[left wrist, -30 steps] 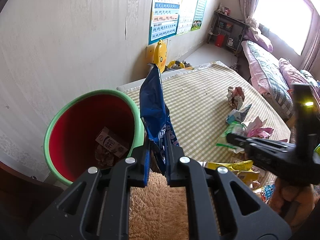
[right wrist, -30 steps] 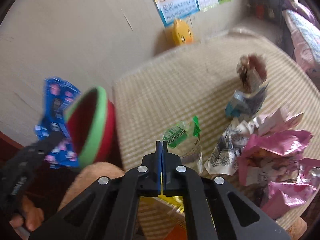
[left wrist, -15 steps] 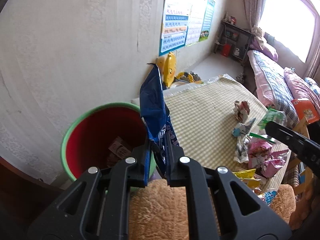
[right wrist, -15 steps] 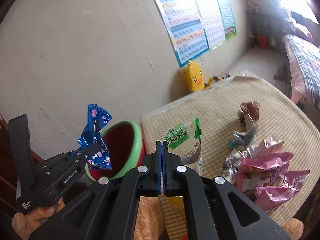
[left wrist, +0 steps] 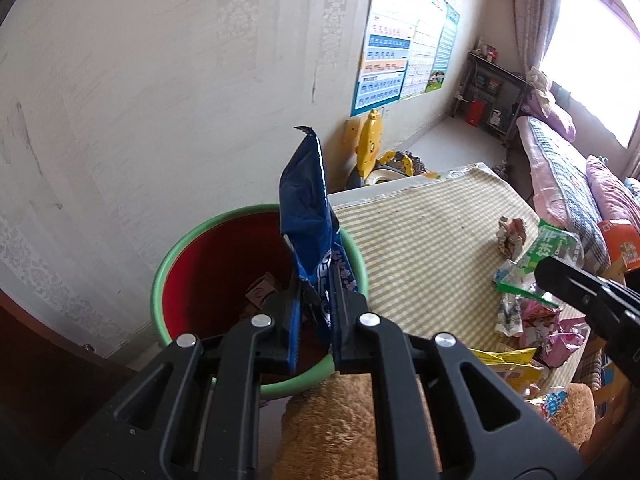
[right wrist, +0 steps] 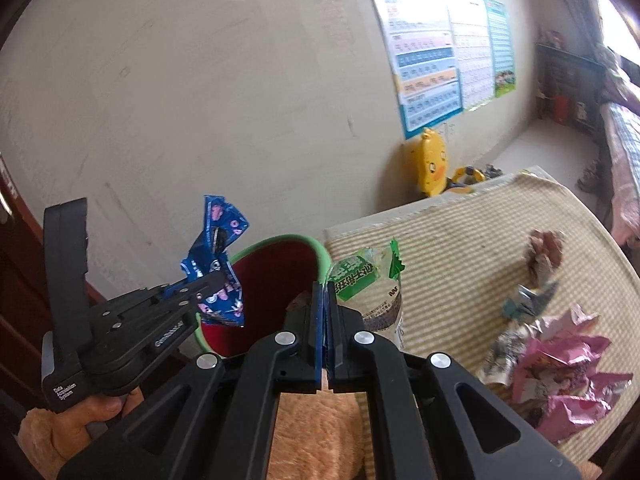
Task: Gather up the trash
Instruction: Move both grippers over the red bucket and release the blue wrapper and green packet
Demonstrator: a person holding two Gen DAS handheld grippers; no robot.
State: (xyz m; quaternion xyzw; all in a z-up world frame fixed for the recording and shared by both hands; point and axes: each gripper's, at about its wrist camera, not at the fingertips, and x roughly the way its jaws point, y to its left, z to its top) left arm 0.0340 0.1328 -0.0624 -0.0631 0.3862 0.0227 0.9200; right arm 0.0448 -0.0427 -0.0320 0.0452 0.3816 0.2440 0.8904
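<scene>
Midway: our left claw (left wrist: 314, 322) pinches a blue wrapper (left wrist: 310, 216) over the bin (left wrist: 160, 280), our right claw (right wrist: 325, 320) pinches a green bag (right wrist: 360, 276), and litter (right wrist: 560, 364) remains on the mat (right wrist: 460, 248).

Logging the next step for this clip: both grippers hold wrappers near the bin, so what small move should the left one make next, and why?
Probably open the left gripper. It is shut on the blue wrapper, which hangs over the red bin with the green rim, so releasing should drop it inside. The right gripper, shut on the green-labelled clear bag, can follow.
</scene>
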